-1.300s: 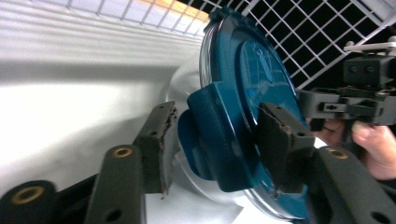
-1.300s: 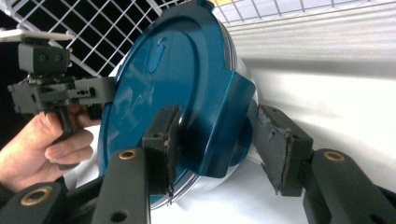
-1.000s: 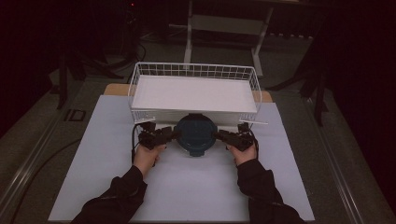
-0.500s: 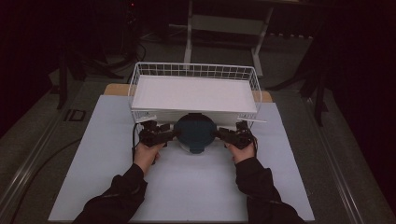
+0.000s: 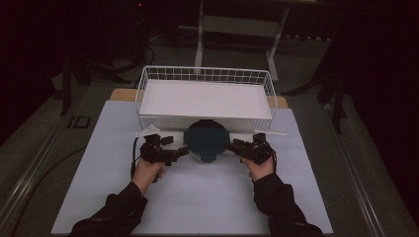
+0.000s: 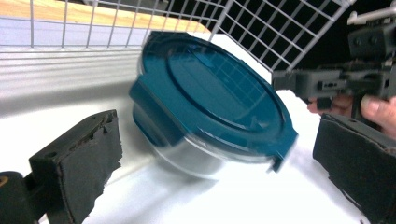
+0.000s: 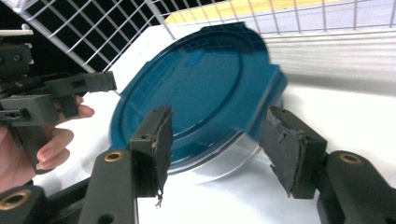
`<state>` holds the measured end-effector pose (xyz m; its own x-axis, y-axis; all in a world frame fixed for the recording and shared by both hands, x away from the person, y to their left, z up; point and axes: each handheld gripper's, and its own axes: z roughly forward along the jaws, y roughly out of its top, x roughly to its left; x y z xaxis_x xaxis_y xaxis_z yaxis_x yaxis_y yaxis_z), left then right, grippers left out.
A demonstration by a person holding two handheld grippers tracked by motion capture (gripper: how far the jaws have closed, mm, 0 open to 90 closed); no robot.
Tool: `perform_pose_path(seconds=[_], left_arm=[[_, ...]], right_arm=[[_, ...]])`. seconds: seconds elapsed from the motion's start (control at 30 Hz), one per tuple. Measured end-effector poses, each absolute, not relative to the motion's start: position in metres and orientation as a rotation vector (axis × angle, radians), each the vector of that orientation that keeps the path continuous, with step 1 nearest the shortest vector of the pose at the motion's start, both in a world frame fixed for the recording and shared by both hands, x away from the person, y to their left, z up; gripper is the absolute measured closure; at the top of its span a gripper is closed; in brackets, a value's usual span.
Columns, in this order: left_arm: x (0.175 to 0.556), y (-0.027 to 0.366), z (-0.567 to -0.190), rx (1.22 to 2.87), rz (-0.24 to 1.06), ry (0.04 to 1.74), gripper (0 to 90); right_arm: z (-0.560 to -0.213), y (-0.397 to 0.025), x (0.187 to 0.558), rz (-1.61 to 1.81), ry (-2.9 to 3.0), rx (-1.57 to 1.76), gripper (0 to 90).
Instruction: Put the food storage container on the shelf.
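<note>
You have nothing to read here: the teal lid (image 6: 212,93) of the container carries no label or brand, the wire basket (image 5: 205,75) has no tag, and the bench (image 5: 197,197) shows no writing, number or sign.

Both grippers, left gripper (image 5: 182,150) and right gripper (image 5: 231,144), are chunky black plastic with brass-ringed screw holes. Jaws carry ragged black foam pads. Dark long sleeves (image 5: 276,202), black cable (image 5: 133,155) trailing off the left one.
</note>
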<state>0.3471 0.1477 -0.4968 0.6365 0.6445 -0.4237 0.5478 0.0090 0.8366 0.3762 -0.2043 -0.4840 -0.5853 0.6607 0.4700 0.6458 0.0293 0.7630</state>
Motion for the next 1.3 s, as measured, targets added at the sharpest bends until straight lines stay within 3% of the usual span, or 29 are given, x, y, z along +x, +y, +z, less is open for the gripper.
perform_pose_path(seconds=[0.2,0.53,0.57,0.6,0.63,1.3], left_arm=[[0.329,0.153,-0.486,1.71,0.095,0.946,1.4],[0.301,0.162,-0.478,1.706,0.141,0.909,1.4],[0.295,0.161,-0.477,1.719,0.162,0.897,1.4],[0.295,0.161,-0.477,1.719,0.162,0.897,1.4],[0.288,0.161,-0.477,1.727,0.183,0.878,1.4],[0.266,0.166,-0.487,1.736,0.206,0.878,1.4]], right_arm=[[-0.473,-0.201,0.358,1.675,2.27,1.378,46.8],[-0.474,-0.178,0.332,1.673,2.404,1.265,63.0],[-0.476,-0.173,0.328,1.657,2.427,1.256,70.5],[-0.476,-0.173,0.328,1.657,2.427,1.256,70.5],[-0.48,-0.169,0.326,1.645,2.459,1.254,88.1],[-0.498,-0.146,0.34,1.568,2.518,1.274,90.0]])
